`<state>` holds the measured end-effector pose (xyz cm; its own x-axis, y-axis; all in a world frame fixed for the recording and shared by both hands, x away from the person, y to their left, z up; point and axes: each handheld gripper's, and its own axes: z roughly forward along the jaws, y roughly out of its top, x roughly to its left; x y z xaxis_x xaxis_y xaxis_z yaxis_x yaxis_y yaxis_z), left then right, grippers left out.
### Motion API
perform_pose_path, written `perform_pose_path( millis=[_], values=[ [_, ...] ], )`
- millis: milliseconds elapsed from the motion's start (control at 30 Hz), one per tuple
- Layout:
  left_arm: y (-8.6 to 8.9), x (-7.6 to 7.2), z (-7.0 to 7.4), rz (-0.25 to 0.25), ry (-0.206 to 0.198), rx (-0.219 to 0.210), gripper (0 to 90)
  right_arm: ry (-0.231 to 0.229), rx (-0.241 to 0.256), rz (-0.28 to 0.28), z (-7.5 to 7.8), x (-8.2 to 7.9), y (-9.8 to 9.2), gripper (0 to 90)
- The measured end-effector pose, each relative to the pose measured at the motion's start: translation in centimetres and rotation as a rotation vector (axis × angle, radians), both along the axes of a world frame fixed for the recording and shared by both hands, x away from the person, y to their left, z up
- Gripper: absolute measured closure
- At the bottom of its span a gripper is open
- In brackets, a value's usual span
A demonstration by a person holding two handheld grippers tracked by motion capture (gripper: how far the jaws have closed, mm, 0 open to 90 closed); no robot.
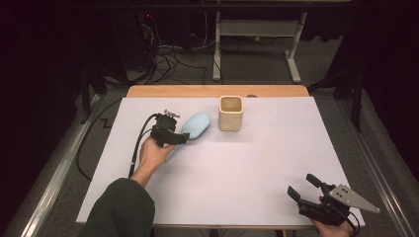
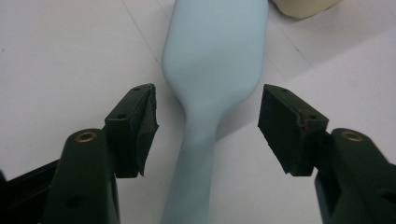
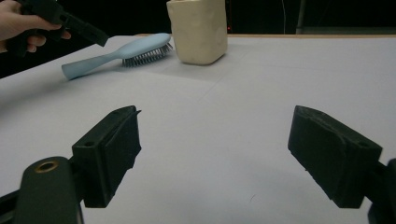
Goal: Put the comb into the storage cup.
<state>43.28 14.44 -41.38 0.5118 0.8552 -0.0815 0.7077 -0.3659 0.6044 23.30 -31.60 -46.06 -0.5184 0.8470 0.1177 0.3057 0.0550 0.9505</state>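
White-covered table [image 1: 237, 173]: light-blue hairbrush [image 1: 195, 126] lay bristles down just beside cream square cup [image 1: 230, 113]. Left gripper [image 1: 182, 139] spread wide, straddling brush handle, untouching. Right gripper [image 1: 302, 186] wide, empty, near corner.

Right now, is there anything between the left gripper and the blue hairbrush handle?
No. The left gripper hangs open with a jaw on each side of the hairbrush handle, nothing between them. The cream cup stands beyond the brush head.
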Motion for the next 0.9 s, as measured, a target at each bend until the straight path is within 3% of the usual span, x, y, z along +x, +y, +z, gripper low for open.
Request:
perform_pose_path(
  millis=[200,633,767,900],
  values=[
    [0.1,0.4,-0.2,-0.008,0.054,0.036,42.0,0.002,-0.001,-0.001,0.0,0.0,0.0,17.6],
    [0.0,1.5,-1.3,-0.048,0.124,0.088,43.3,0.008,-0.002,0.001,-0.1,0.2,0.1,17.5],
    [-0.2,1.7,-1.8,-0.049,0.149,0.113,45.2,0.010,-0.003,0.001,-0.1,0.2,0.1,17.5],
    [-0.2,2.0,-2.2,-0.038,0.169,0.113,46.9,0.011,-0.003,0.001,-0.1,0.2,0.1,17.5]
  ],
)
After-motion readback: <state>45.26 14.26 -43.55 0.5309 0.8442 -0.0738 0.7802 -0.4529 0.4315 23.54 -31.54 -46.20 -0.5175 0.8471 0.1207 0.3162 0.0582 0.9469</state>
